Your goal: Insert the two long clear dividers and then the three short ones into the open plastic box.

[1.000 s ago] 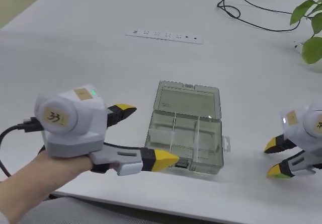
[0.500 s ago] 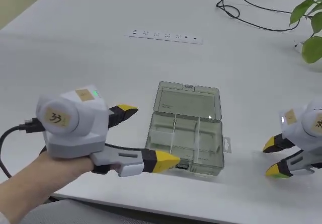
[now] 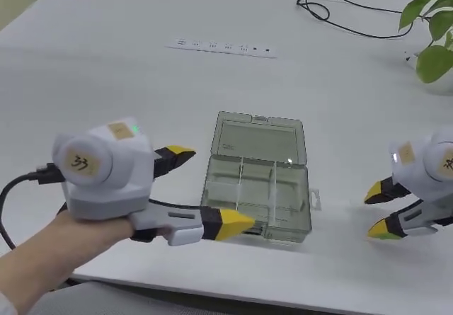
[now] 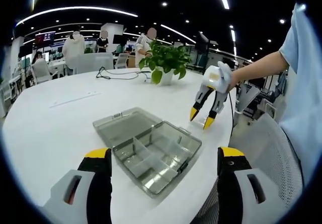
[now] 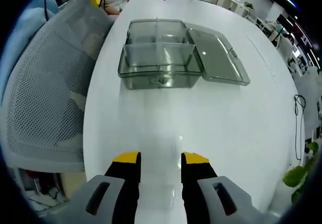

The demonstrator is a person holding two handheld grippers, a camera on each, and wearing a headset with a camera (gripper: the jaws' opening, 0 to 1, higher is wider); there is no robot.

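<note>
The clear plastic box [image 3: 256, 203] lies near the table's front edge with its lid [image 3: 259, 139] folded flat behind it. Clear dividers [image 3: 241, 187] stand inside and split it into several compartments. My left gripper [image 3: 209, 187] hovers open just left of the box, jaws wide apart with nothing between them. In the left gripper view the box [image 4: 157, 154] sits between the tips of my left gripper [image 4: 164, 153]. My right gripper [image 3: 379, 211] is open and empty, well to the right of the box. In the right gripper view, the box [image 5: 158, 58] lies well ahead of my right gripper [image 5: 161, 157].
A white power strip [image 3: 219, 47] lies farther back, with a black cable [image 3: 340, 10] beyond it. A potted plant [image 3: 428, 39] stands at the far right. A mesh chair [image 5: 50, 83] is beside the table's front edge [image 3: 283, 283].
The head camera has shifted slightly. Both grippers and the box stand much as before.
</note>
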